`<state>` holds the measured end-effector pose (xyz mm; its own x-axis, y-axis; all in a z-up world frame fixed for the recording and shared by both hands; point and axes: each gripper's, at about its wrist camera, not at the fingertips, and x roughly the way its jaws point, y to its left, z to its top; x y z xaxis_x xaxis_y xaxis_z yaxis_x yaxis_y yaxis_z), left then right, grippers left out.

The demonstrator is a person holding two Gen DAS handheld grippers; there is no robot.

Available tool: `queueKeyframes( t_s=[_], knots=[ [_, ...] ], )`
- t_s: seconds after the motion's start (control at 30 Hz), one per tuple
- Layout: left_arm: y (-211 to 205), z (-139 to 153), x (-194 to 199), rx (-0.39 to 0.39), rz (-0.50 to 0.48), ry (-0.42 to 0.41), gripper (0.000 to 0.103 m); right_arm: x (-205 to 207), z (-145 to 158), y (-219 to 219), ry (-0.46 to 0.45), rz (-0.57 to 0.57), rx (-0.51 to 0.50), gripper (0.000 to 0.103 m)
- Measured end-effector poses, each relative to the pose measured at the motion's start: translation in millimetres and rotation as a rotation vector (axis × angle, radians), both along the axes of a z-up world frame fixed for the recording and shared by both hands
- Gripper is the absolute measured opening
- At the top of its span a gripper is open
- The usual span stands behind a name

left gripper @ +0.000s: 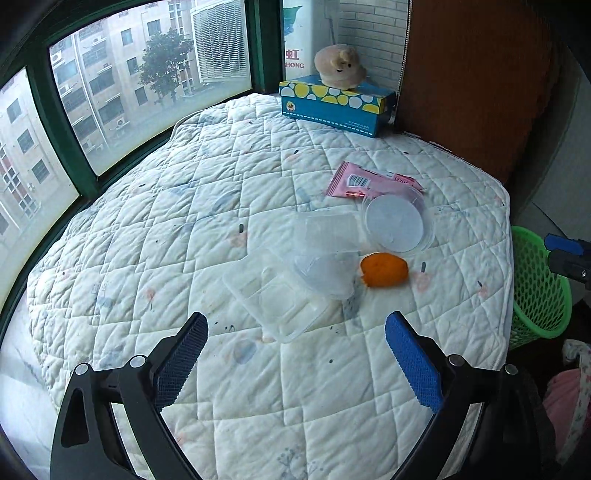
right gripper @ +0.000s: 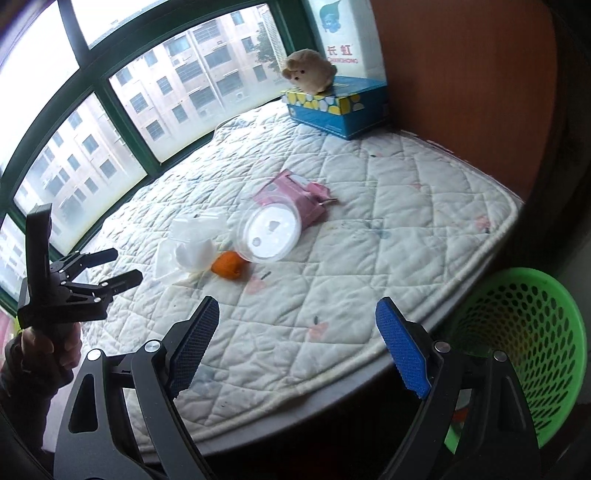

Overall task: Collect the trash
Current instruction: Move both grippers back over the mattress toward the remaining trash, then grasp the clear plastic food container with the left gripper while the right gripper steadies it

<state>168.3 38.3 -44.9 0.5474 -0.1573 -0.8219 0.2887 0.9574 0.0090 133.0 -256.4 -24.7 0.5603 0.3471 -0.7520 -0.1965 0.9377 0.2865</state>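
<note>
Where the white carton (right gripper: 341, 29) stands, red print reads "CHANGHONG".

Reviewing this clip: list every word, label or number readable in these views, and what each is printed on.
"长虹" and "CHANGHONG": red print on the white carton behind the tissue box.
Barcode on the pink wrapper: digits too small to read.
Small print along the tissue box's lower edge: too blurred to read.

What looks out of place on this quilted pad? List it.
Litter sits mid-pad: clear plastic containers lying jumbled and overlapping, a round lid partly on a pink wrapper, and an orange peel beside them. The green basket stands off the pad's edge.
</note>
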Motion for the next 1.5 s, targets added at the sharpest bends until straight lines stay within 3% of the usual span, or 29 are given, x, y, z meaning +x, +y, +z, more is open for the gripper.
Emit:
queueKeyframes(
  t_s=[0.3,0.5,0.8,0.97,1.03,1.23,1.5],
  knots=[
    [33,-15,2,-0.021,0.030,0.023,0.094,60,-6,83,0.100,0.102,0.068,0.086],
    [55,-20,5,-0.076,0.069,0.036,0.094,99,-16,124,0.182,0.110,0.121,0.086],
    [69,-25,14,-0.138,0.116,0.068,0.092,151,-41,163,0.290,0.067,0.094,0.081],
    [72,-31,23,-0.184,0.131,0.110,0.081,168,-61,171,0.354,0.042,0.082,0.076],
    [71,-34,25,-0.195,0.132,0.119,0.078,169,-67,171,0.383,0.035,0.089,0.067],
    [67,-41,35,-0.239,0.137,0.153,0.072,162,-61,161,0.355,0.045,0.093,0.051],
    [61,-52,49,-0.288,0.156,0.205,0.060,145,-38,140,0.288,0.062,0.130,0.049]
  ],
)
